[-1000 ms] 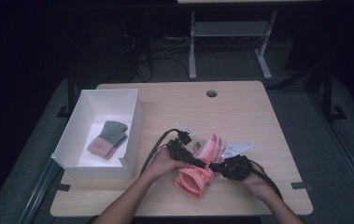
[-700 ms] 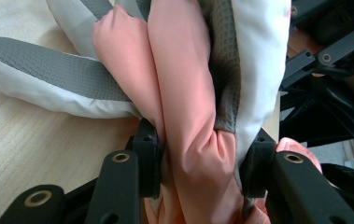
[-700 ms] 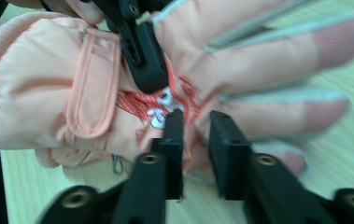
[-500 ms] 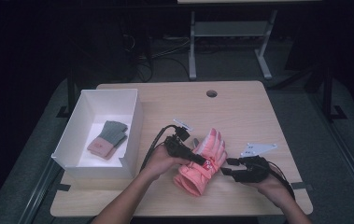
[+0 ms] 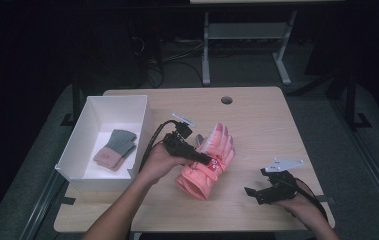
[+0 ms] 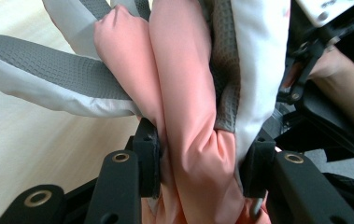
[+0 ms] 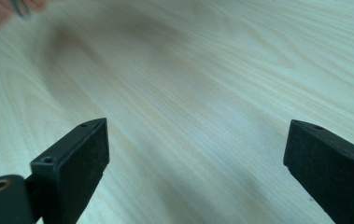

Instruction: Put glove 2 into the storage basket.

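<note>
Near the tabletop's front right corner, the right gripper (image 5: 257,194) has just spread wide, empty, releasing the pink glove (image 5: 208,162) to the left gripper (image 5: 208,159), clamped on it mid-table for transfer toward the white box (image 5: 142,131) at the left edge.

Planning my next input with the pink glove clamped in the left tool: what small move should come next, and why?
Probably carry the puffy pink winter glove leftward toward the white rectangular box. The left tool pinches it firmly, the right tool has just opened, with nothing between its jaws, and a grey-and-pink knit glove already lies inside.
</note>
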